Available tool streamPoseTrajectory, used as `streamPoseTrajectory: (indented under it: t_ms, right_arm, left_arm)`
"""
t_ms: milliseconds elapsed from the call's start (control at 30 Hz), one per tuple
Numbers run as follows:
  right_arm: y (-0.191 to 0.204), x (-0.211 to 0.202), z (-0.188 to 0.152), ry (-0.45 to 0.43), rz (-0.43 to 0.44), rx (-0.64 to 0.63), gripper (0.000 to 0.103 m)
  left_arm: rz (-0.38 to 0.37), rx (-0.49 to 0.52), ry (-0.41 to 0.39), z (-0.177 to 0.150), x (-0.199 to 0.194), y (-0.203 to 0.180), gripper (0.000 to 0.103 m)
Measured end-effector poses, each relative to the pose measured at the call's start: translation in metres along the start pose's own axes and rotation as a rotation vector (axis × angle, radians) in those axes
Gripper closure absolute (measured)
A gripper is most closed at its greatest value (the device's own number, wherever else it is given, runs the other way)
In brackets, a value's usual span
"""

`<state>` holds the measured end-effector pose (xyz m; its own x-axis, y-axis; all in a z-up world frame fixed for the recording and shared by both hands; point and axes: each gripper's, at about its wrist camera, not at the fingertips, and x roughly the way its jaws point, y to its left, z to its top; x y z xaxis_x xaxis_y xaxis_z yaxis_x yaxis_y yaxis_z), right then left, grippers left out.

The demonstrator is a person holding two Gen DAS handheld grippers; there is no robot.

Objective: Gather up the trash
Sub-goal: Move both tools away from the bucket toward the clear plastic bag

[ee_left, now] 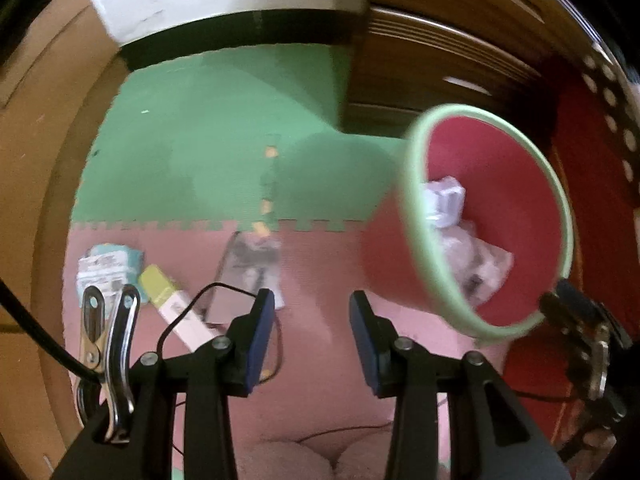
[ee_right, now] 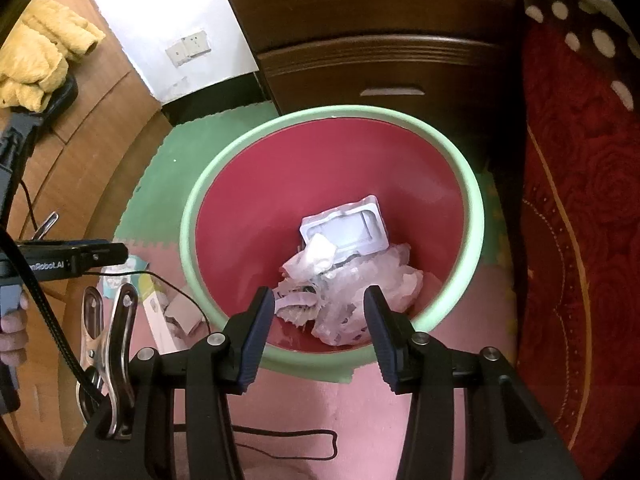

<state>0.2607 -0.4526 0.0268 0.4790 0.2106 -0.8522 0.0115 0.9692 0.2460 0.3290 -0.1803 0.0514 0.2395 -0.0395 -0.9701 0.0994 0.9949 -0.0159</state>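
Note:
A red bin with a pale green rim (ee_right: 192,208) stands on the foam mat; in the left wrist view the bin (ee_left: 416,184) is at the right. Inside lie a white plastic tray (ee_right: 348,232) and crumpled clear wrapping (ee_right: 360,296). My right gripper (ee_right: 319,296) hangs open above the bin's near side, nothing between its pads. My left gripper (ee_left: 312,300) is open and empty over the pink mat. On the floor ahead of it lie a clear plastic packet (ee_left: 252,264), a yellow-and-white box (ee_left: 172,308) and a teal-and-white packet (ee_left: 108,268).
A dark wooden drawer chest (ee_right: 380,68) stands behind the bin and a red patterned cloth (ee_right: 580,240) hangs to its right. Light wooden panels (ee_left: 36,200) line the left side. A thin black cable (ee_right: 280,444) trails over the pink mat. The left gripper (ee_right: 120,254) shows at the far left.

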Motion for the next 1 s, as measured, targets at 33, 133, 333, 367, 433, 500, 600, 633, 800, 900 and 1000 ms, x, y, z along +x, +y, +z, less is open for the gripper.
streamPoseTrajectory:
  t_ms: [33,133,333,367,433,500,600,633,800,900,1000]
  right_arm:
    - [0.003,0.000,-0.002,-0.011,0.001,0.004,0.055]
    - [0.014,0.001,-0.008,-0.024,0.004,0.006,0.055]
    - [0.038,-0.001,-0.023,-0.070,0.023,-0.017,0.055]
    - [0.041,-0.002,-0.025,-0.077,0.026,-0.024,0.055]
    - [0.048,-0.004,-0.032,-0.095,0.026,-0.039,0.055]
    - [0.054,-0.007,-0.040,-0.111,0.025,-0.048,0.055]
    - [0.063,-0.012,-0.058,-0.134,0.022,-0.056,0.055]
    - [0.066,-0.014,-0.063,-0.140,0.021,-0.060,0.055]
    - [0.083,-0.021,-0.092,-0.160,0.009,-0.095,0.055]
    - [0.098,-0.024,-0.111,-0.167,0.009,-0.114,0.055]
    - [0.111,-0.024,-0.122,-0.168,0.011,-0.135,0.055]
  left_arm:
    - [0.010,-0.020,-0.008,-0.003,0.000,0.011,0.063]
    - [0.046,-0.071,-0.026,-0.013,0.003,0.039,0.063]
    - [0.100,-0.173,-0.063,-0.045,0.002,0.090,0.063]
    - [0.107,-0.187,-0.063,-0.052,0.002,0.096,0.063]
    - [0.111,-0.214,-0.064,-0.065,0.001,0.109,0.063]
    - [0.115,-0.233,-0.067,-0.080,0.000,0.120,0.063]
    - [0.125,-0.245,-0.091,-0.104,-0.007,0.134,0.063]
    - [0.128,-0.249,-0.099,-0.112,-0.009,0.139,0.063]
    - [0.130,-0.296,-0.131,-0.153,-0.022,0.170,0.063]
    - [0.124,-0.340,-0.159,-0.170,-0.032,0.193,0.063]
    - [0.134,-0.391,-0.205,-0.181,-0.043,0.220,0.063]
